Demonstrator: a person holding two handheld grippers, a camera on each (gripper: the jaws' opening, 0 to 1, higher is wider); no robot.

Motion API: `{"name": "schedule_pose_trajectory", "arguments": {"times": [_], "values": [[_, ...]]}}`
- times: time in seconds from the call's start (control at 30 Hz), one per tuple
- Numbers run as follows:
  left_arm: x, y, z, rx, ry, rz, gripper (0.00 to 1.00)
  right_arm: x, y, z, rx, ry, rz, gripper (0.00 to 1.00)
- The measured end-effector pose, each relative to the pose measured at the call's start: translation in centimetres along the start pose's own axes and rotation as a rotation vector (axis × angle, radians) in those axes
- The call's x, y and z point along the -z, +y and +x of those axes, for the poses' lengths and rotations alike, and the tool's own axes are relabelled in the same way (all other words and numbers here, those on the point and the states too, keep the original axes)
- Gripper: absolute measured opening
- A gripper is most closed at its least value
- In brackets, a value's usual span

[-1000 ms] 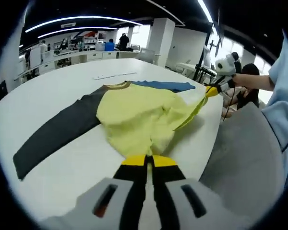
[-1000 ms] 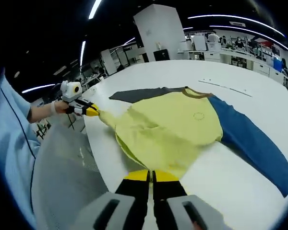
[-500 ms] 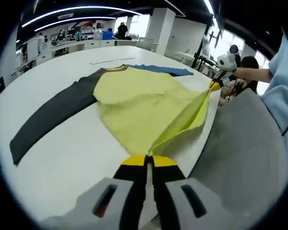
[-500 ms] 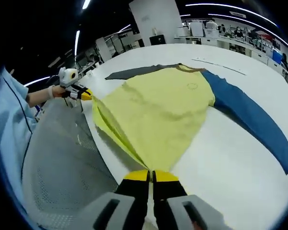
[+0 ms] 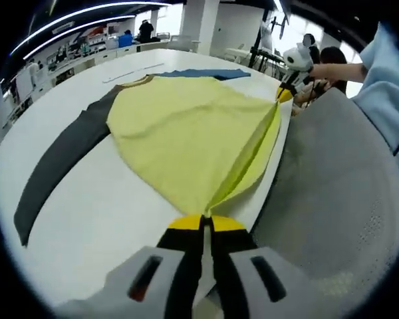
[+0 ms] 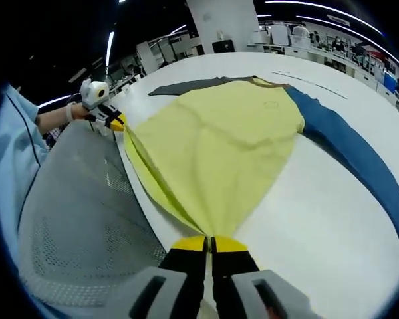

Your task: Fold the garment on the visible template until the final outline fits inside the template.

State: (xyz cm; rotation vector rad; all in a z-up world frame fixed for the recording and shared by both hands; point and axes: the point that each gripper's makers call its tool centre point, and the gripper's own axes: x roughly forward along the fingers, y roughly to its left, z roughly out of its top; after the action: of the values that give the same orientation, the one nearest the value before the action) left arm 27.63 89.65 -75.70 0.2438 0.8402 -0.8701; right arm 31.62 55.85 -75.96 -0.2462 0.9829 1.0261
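Hem corners of the garment [image 5: 186, 126] are pinched in my left hand-held gripper [image 5: 203, 222] and right hand-held gripper [image 6: 209, 242], stretching it taut over the worktop [image 6: 319, 219]; next I am judging a fold toward the collar.

A second ago the yellow body of the garment [image 5: 186, 133] was bunched up and wrinkled near my left gripper [image 5: 203, 222]. Now I have pulled its near hem out tight between my left gripper and my right gripper [image 6: 211, 244], so the cloth lies smooth and flat on the white table [image 5: 86, 212]. The hem runs in a straight line along the table's near edge.
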Motion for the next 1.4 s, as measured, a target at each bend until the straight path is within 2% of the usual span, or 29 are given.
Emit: {"name": "schedule_pose_trajectory", "arguments": {"times": [0.3, 0.6, 0.73, 0.83, 0.93, 1.0, 1.07, 1.13, 1.2, 1.33, 1.4], "values": [[0.4, 0.0, 0.3, -0.001, 0.009, -0.005, 0.0, 0.5, -0.3, 0.3, 0.003, 0.005, -0.003, 0.0], [0.4, 0.2, 0.2, 0.01, -0.017, -0.035, 0.01, 0.4, -0.2, 0.2, 0.001, -0.011, -0.02, 0.0], [0.4, 0.0, -0.2, 0.022, -0.028, -0.044, 0.13, 0.2, -0.2, -0.1, 0.006, -0.041, -0.057, 0.02], [0.2, 0.0, -0.8, 0.029, -0.062, -0.065, 0.19, -0.1, 0.1, -0.6, -0.016, -0.072, -0.014, 0.16], [-0.4, -0.1, -1.3, 0.046, -0.113, -0.091, 0.25, -0.3, 0.2, -1.1, -0.019, -0.089, -0.018, 0.18], [-0.7, 0.0, -1.4, 0.047, -0.127, -0.105, 0.25, -0.5, 0.0, -1.0, -0.012, -0.097, -0.007, 0.22], [-1.0, 0.3, -1.4, 0.038, -0.139, -0.117, 0.23, -0.7, -0.4, -0.9, 0.006, -0.108, -0.009, 0.19], [-1.6, 0.8, -1.3, 0.029, -0.171, -0.157, 0.21, -1.4, -0.6, -0.5, 0.008, -0.133, 0.031, 0.18], [-1.9, 1.0, -0.9, 0.025, -0.168, -0.15, 0.21, -1.8, -0.8, -0.2, 0.017, -0.141, 0.052, 0.19], [-2.3, 1.0, -0.6, 0.027, -0.164, -0.141, 0.28, -1.7, -1.3, 0.1, 0.051, -0.117, 0.003, 0.22], [-2.5, 1.2, -0.6, 0.025, -0.175, -0.144, 0.32, -1.8, -1.7, -0.1, 0.069, -0.125, 0.001, 0.26]]}}
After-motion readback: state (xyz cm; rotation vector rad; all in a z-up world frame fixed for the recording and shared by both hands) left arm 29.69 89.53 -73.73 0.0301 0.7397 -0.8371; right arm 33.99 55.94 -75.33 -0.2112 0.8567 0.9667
